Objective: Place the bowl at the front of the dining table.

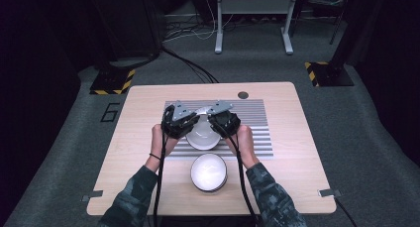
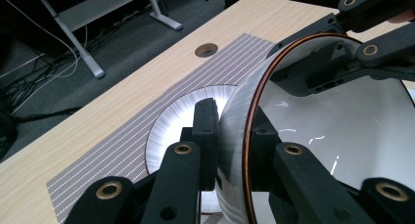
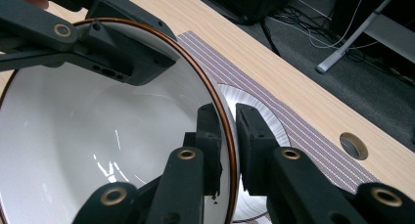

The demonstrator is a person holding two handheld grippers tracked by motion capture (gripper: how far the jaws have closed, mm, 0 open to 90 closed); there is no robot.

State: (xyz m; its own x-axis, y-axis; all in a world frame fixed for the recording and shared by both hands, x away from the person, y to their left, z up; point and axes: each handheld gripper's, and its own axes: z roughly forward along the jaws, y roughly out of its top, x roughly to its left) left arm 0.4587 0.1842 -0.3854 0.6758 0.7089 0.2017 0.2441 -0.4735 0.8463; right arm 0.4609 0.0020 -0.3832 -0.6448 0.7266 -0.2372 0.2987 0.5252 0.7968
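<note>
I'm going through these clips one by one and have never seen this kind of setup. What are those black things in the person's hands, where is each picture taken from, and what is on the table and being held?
No robot here: a person holds a hand-operated two-jaw gripper in each hand. The high view looks down from above the person's side of the table; the left gripper shows on the left, the right gripper on the right. The other two pictures come from cameras riding on each gripper, looking along its black jaws.

On the wooden table lies a striped mat. Both grippers are shut on opposite sides of the rim of a white bowl with a thin copper-coloured edge, held over the mat. In both gripper views a pale round thing lies on the mat beneath it; what it is I cannot tell. A second white bowl stands nearer the person, untouched.
</note>
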